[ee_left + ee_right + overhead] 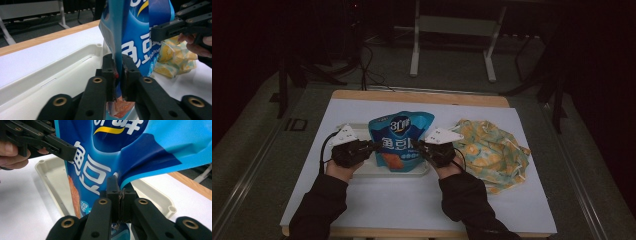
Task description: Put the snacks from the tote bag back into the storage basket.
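Blue snack bag [399, 140] stands upright over the white tray [362, 172] on the table [412, 205]. Left gripper [117, 72] has its jaws clamped on the bag's left edge; right gripper [120, 195] has its jaws pinching the right edge. Patterned cloth bag [492, 152] lies beside the tray.

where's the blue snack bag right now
In the high view the blue snack bag stands mid-table over the white tray, pinched between the left gripper and right gripper.
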`<state>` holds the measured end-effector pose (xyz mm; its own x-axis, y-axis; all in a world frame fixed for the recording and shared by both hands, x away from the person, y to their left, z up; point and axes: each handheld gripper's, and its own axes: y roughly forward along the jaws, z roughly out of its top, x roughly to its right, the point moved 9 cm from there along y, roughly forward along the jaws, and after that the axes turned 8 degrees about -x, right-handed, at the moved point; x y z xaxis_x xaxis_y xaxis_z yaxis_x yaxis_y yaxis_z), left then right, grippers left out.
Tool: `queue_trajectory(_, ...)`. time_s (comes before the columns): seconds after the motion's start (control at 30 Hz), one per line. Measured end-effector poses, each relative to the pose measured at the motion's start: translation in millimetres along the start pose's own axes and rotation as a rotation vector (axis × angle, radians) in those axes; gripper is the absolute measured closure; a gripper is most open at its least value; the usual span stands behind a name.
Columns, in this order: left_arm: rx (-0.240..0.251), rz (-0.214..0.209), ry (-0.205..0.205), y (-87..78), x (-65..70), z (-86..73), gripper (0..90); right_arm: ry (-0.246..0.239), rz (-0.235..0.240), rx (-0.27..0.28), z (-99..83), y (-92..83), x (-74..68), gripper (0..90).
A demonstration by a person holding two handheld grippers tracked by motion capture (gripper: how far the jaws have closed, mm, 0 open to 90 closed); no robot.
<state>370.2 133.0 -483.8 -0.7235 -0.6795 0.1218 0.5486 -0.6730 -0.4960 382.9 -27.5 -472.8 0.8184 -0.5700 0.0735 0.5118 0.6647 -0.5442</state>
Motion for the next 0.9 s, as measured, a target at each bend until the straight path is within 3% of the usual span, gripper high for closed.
queue_trajectory(0.17, -0.003, 0.011, -0.017, -0.9, -0.3, -3.6, 76.2, 0.029, 0.020, 0.010, -0.5, -2.5, 3.1, 85.0)
queue_trajectory(0.4, 0.021, 0.009, -0.074, -7.5, -3.4, -6.8, 60.6, 0.044, 0.023, -0.004, 1.4, -5.5, 8.1, 67.2)
queue_trajectory(0.5, 0.012, 0.013, -0.082, -9.4, -2.3, -7.1, 51.5, 0.044, 0.032, -0.003, 0.7, -6.3, 8.0, 60.1)
queue_trajectory(0.63, 0.014, 0.007, -0.125, -12.0, -1.5, -9.4, 36.0, 0.028, 0.040, -0.008, -1.8, -7.0, 7.5, 51.6)
queue_trajectory(0.73, 0.009, 0.018, -0.124, -13.8, -0.5, -13.6, 28.2, 0.033, 0.045, -0.010, -3.4, -7.6, 8.0, 41.3)
queue_trajectory(0.83, 0.010, 0.011, -0.131, -15.4, 0.8, -15.6, 20.8, 0.042, 0.042, -0.001, -3.6, -9.3, 8.7, 35.5)
queue_trajectory(0.87, 0.019, -0.038, -0.139, -17.8, 4.2, -17.0, 20.8, 0.044, 0.041, -0.001, -3.9, -9.7, 9.3, 32.0)
queue_trajectory(0.9, 0.028, -0.049, -0.143, -19.2, 5.7, -16.9, 13.2, 0.042, 0.051, -0.018, -6.2, -9.9, 9.2, 27.3)
